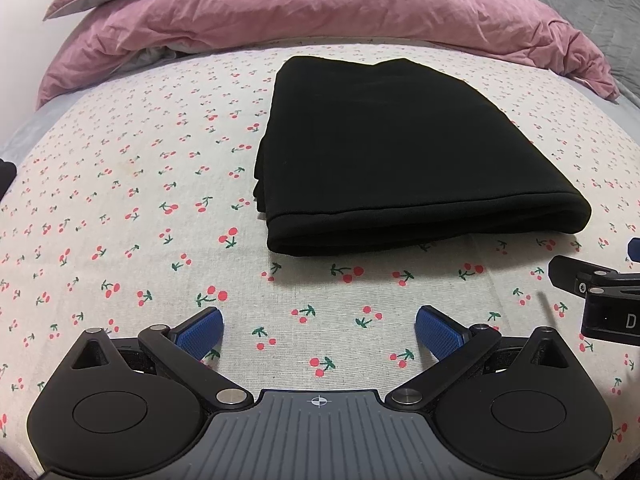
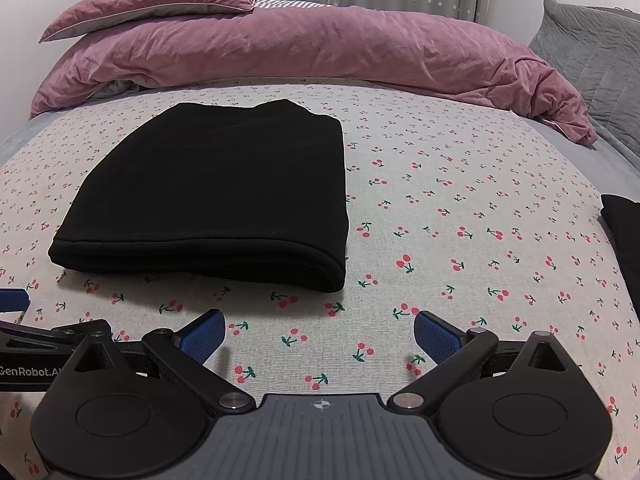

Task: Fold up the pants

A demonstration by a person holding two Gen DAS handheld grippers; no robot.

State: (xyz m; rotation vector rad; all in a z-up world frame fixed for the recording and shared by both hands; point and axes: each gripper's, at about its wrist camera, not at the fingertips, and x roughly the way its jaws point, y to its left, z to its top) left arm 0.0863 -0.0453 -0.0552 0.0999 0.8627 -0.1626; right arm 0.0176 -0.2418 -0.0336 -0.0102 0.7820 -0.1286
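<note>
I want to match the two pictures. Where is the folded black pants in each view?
Left wrist view: folded black pants lie right of centre, beyond the open left tongs.
Right wrist view: the pants lie left of centre, beyond the open right tongs.
Shared landmark: the pink duvet behind them.

Bed (image 1: 120, 208) covered by pale sheet (image 2: 460, 208) printed with small red cherries. Black pants (image 1: 380, 152) lie folded flat near middle, thick fold edge facing cameras. Crumpled pink duvet (image 2: 320, 48) bunched along far side; pink pillow (image 2: 160, 4) on top of it. Grey quilted pillow (image 2: 592, 52) at far right. Another dark cloth (image 2: 624, 240) at right edge.
</note>
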